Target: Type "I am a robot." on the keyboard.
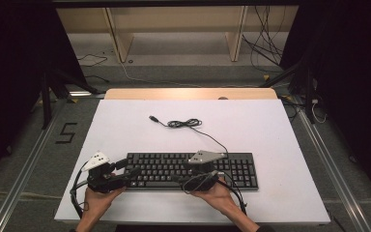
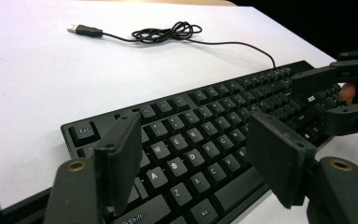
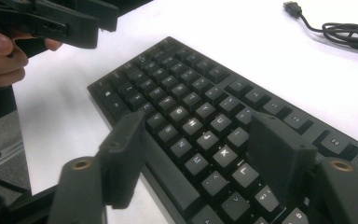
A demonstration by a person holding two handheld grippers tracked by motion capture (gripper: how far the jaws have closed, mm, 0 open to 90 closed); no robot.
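Black keyboard (image 1: 193,170) lies flat near the front edge of the white desk (image 1: 125,125), its cable (image 1: 186,123) coiled behind it. Left gripper (image 1: 131,173) hovers over its left end, right gripper (image 1: 181,180) over its middle; both stand spread, grasping nothing.

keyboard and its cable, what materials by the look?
Keyboard: likely moulded plastic, matte black, with white printed legends on dull keycaps. Cable: probably rubber or PVC sheath, slightly glossy black, lying in loose soft loops; the plug tip looks metallic.
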